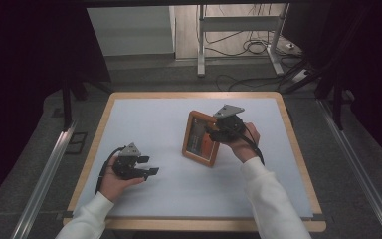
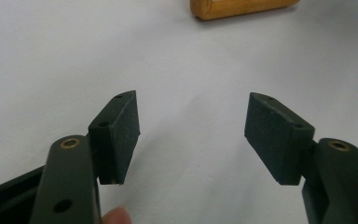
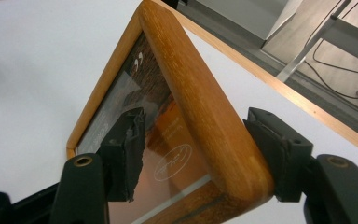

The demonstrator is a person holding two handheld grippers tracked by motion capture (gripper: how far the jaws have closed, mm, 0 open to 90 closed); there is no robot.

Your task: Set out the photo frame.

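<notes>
At centre frame the wooden picture frame [image 1: 199,138] stands propped on the white table [image 1: 144,119], straddled by the loosened right gripper [image 1: 218,133], while the left gripper [image 1: 148,166] idles spread at lower left; release appears under way, withdrawal without tipping follows.

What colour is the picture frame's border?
Warm orange-brown wood on the rectangular wooden picture frame, clearest in the right gripper view.

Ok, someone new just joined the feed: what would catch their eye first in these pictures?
The wooden picture frame, standing tilted near the middle of the white table, its right side rail between the jaws of the right gripper. One pad looks close against the rail, the other shows a gap, so no firm grip is evident. The left gripper sits open and empty near the front left.
</notes>
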